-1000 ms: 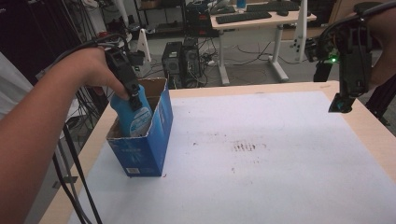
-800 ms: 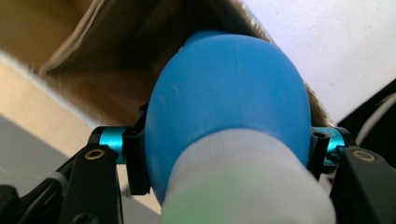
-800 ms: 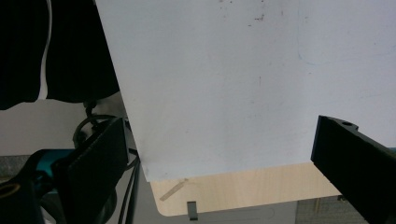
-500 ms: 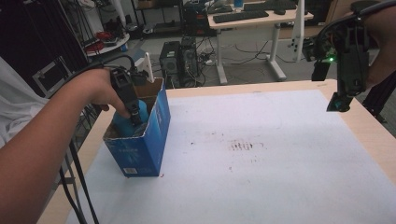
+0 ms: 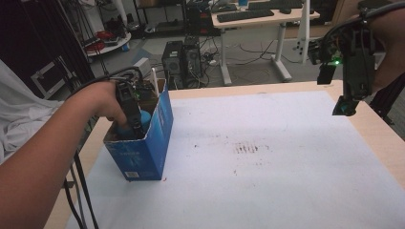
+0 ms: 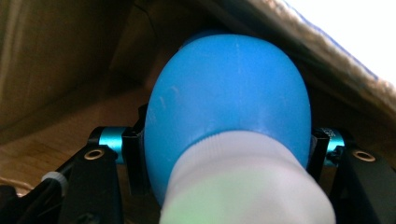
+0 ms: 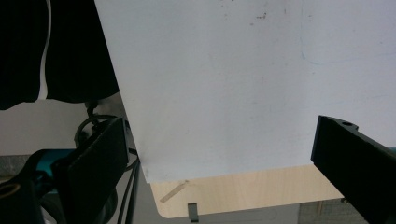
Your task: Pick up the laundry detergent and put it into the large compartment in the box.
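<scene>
Patience pays here: left tool [image 5: 136, 125], clamped on the round blue rubber bulb [image 6: 229, 107], should lower it fully inside the blue cardboard box [image 5: 143, 152] before releasing, right tool [image 5: 345, 106] idling wide.

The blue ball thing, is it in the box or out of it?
In. The blue ball thing sits low between the blue box's cardboard walls, squeezed by the left claw.
</scene>
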Tool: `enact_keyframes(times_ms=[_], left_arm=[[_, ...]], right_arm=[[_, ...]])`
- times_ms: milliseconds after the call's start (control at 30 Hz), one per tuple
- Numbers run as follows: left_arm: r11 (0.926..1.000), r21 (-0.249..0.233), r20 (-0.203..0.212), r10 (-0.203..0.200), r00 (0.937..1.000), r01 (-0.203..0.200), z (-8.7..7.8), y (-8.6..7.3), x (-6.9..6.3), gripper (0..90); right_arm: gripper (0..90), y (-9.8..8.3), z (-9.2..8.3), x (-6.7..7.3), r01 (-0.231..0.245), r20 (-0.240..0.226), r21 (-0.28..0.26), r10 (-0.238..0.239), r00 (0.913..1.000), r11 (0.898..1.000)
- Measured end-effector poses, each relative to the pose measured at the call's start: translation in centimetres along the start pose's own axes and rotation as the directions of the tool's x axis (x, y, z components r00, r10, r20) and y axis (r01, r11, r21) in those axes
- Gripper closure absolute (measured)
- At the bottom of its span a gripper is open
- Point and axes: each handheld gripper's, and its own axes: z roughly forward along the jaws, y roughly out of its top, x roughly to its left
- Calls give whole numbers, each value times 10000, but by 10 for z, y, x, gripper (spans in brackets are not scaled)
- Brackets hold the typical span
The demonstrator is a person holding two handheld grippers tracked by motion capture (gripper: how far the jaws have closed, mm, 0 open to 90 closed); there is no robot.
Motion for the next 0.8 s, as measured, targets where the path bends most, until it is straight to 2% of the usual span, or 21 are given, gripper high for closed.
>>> enact_keyframes(times_ms=[533,633,667,800], left_arm=[[10000,-24,111,63,9999,-63,0,0,2,374],[9999,-111,146,-20,9999,22,0,-1,2,370],[9993,-295,210,-242,9995,249,-3,-1,2,370],[9994,-261,149,-211,9997,215,-6,1,1,334]], right_arm=[[33,0,-1,-1,-93,13,-85,93,10000,9999],[33,-1,-1,0,-136,6,-64,136,9999,9999],[33,-2,-1,0,-149,14,-76,149,9999,9999],[33,-2,-2,1,-166,69,-101,167,9998,9998]])
